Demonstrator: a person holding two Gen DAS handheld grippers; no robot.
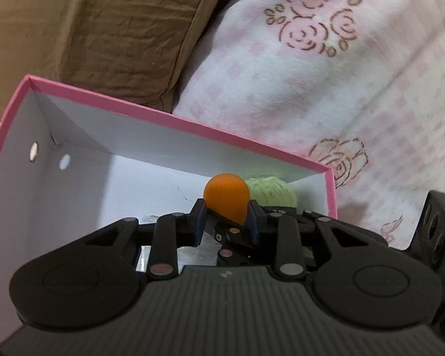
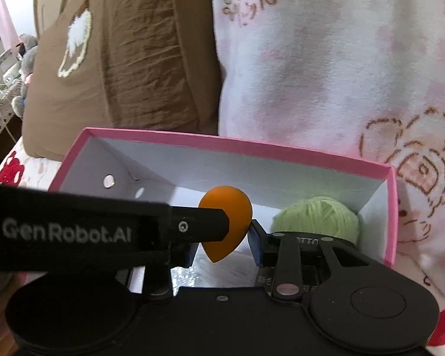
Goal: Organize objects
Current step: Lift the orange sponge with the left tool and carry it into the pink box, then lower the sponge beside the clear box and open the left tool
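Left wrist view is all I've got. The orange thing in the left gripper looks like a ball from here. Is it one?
Observer: No. In the right wrist view the orange sponge is a teardrop, with its rounded end up and its point down. It hangs inside the pink box, clamped by the left gripper.
Operator: And the green lump I can half see behind it?
Observer: That's a whole ball of light green yarn. It sits in the right-hand corner of the box, apart from the sponge.
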